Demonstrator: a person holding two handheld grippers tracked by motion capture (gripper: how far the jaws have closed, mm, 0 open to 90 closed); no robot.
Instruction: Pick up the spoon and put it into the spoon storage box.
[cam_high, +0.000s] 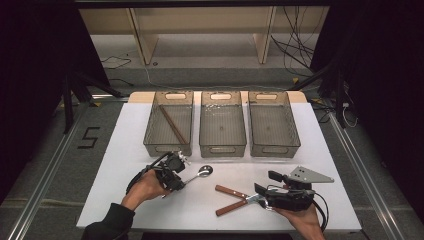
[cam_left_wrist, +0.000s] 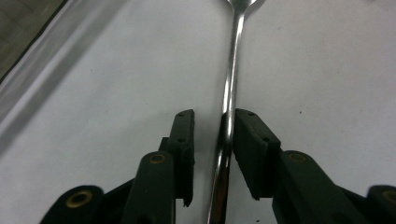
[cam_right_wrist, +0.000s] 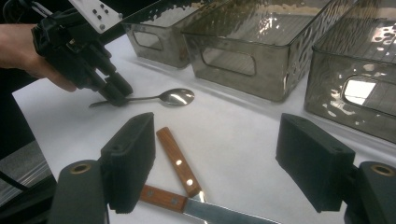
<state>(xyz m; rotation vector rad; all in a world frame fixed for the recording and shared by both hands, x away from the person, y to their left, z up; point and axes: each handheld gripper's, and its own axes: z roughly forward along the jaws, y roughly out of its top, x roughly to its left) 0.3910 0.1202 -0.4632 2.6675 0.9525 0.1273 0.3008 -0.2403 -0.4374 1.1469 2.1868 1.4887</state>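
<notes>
Straddling the spoon (cam_high: 199, 173) handle, the left gripper (cam_high: 184, 183) has not yet clamped it
Nearest, the right gripper (cam_high: 261, 192) hovers, jaws wide apart, with two wooden-handled knives (cam_high: 231, 200) at its nine o'clock; the spoon lies mid-table, bowl toward two o'clock. Farther, at twelve o'clock, one brown stick (cam_high: 172, 125) lies in the left bin (cam_high: 150, 137), so most sorting seems left. The left gripper view resolves one pad (cam_left_wrist: 250, 140) touching the handle, the other apart

On the surface (cam_high: 130, 200) three bins (cam_high: 222, 125) stand side by side at the back, a stick (cam_high: 172, 125) inside the left one, with the spoon (cam_high: 200, 172) before the left and middle bins and two knives (cam_high: 232, 197) crossed to its right.
</notes>
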